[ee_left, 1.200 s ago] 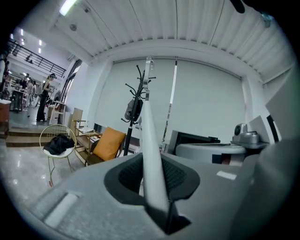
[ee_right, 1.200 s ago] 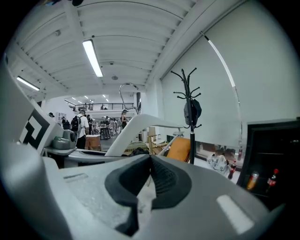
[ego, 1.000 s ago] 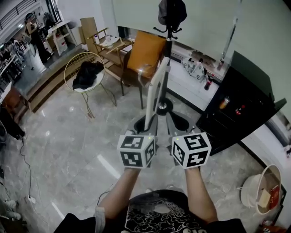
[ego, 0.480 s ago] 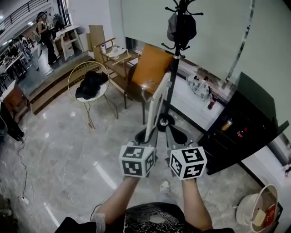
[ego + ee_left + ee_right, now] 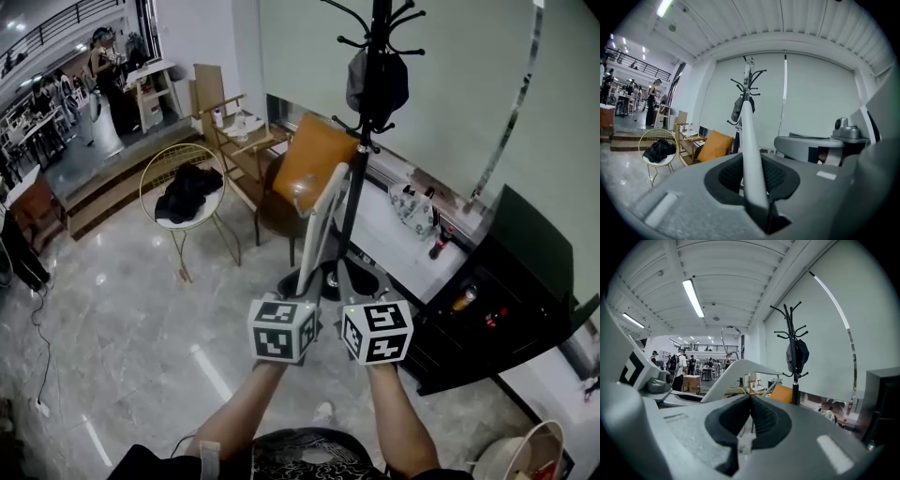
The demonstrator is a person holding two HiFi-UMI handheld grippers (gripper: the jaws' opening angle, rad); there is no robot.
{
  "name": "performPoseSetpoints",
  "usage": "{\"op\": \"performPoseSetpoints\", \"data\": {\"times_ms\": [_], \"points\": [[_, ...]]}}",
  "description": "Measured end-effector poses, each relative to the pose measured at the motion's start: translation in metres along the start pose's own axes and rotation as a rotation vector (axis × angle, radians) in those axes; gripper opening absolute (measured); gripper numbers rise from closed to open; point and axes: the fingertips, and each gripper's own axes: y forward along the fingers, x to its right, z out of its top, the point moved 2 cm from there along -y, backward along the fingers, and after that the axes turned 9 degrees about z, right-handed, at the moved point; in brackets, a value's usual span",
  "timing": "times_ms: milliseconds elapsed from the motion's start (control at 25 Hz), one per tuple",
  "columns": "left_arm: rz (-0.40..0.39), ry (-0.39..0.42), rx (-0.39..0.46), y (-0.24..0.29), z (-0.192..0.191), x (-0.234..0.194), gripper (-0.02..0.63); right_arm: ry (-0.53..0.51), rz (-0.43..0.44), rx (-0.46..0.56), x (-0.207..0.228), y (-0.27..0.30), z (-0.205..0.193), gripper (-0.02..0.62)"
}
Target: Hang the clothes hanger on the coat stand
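A white clothes hanger (image 5: 323,214) rises from my left gripper (image 5: 305,277) toward the black coat stand (image 5: 367,150). The left gripper view looks along the hanger (image 5: 749,140), which is pinched edge-on between the pads, its hook lined up with the stand's arms (image 5: 737,87). My right gripper (image 5: 362,281) sits close beside the left, its pads meeting at the tips (image 5: 750,399) with nothing seen between them. From there the hanger (image 5: 736,367) shows broadside just ahead, with the stand (image 5: 792,348) to its right. A dark bag (image 5: 377,82) hangs on the stand.
A gold wire chair (image 5: 167,161) holding black clothing and an orange chair (image 5: 305,169) stand left of the stand's base. A wooden shelf (image 5: 225,112) is behind them. A black cabinet (image 5: 506,281) and a low white ledge (image 5: 403,239) lie to the right. People stand far left.
Both grippers and the hanger have come nearer the coat stand. More of the stand's upper hooks shows now, and the two marker cubes sit closer together.
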Motion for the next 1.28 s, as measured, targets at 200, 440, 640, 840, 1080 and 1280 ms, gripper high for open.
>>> {"op": "performPoseSetpoints", "data": {"times_ms": [200, 440, 640, 840, 1080, 1280], "points": [[0.026, 0.002, -0.001, 0.04, 0.012, 0.013, 0.08, -0.016, 0.034, 0.016, 0.036, 0.021, 0.014, 0.0], [0.056, 0.01, -0.001, 0.075, 0.021, 0.024, 0.08, -0.007, 0.082, 0.006, 0.065, 0.036, 0.014, 0.0], [0.086, 0.013, -0.002, 0.092, 0.021, 0.027, 0.08, -0.003, 0.111, 0.003, 0.081, 0.044, 0.009, 0.0], [0.106, 0.018, -0.013, 0.104, 0.019, 0.029, 0.08, 0.009, 0.129, -0.004, 0.094, 0.049, 0.003, 0.0], [0.115, 0.011, -0.031, 0.117, 0.013, 0.026, 0.08, 0.01, 0.137, -0.023, 0.103, 0.056, -0.003, 0.0], [0.109, 0.007, -0.043, 0.135, 0.009, 0.02, 0.08, 0.009, 0.133, -0.036, 0.114, 0.07, -0.007, 0.0]]}}
